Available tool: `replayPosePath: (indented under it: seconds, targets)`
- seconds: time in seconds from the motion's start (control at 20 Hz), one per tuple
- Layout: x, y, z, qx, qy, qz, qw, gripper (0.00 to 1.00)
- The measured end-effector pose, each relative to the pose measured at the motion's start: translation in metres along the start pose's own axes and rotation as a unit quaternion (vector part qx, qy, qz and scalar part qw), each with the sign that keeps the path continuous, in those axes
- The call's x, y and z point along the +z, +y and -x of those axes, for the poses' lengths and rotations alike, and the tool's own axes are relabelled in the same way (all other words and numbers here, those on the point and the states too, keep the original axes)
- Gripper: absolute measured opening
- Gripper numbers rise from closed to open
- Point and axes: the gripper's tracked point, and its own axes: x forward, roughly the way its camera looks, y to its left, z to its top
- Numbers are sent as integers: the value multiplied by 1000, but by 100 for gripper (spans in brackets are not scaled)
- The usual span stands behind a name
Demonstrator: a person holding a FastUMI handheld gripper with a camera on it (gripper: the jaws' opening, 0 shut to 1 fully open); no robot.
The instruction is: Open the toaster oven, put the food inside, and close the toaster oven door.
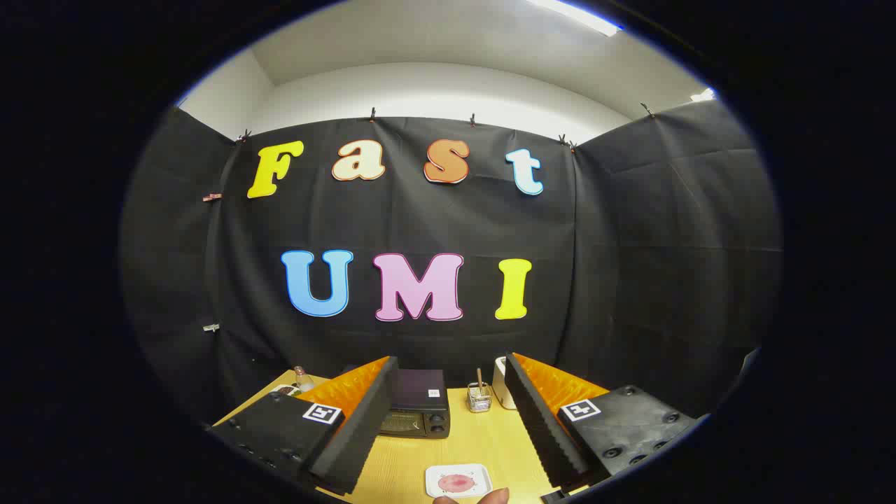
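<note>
Ahead, gripper (451,420) fingers spread wide, toaster oven (418,409) beyond (door closed), food (456,482) between them

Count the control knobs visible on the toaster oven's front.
2, though small: both knobs sit side by side at the toaster oven's front right end, beyond the open gripper. The finger may hide others.

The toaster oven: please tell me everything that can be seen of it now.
The toaster oven is a small dark box with a flat, matte top that carries a small white square sticker. Its front has a dim window and two round knobs at its right end. The door looks closed. It stands upright on the wooden table, far beyond the open gripper, partly hidden behind the left jaw. A small wire basket stands apart to its right. Nothing visible touches it but the table.
</note>
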Motion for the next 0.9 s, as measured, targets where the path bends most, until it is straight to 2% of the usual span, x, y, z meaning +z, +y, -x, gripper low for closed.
replayPosePath:
  seconds: [0.9]
  targets:
    - [0, 6, -1, -3, -6, 9, 1000, 97]
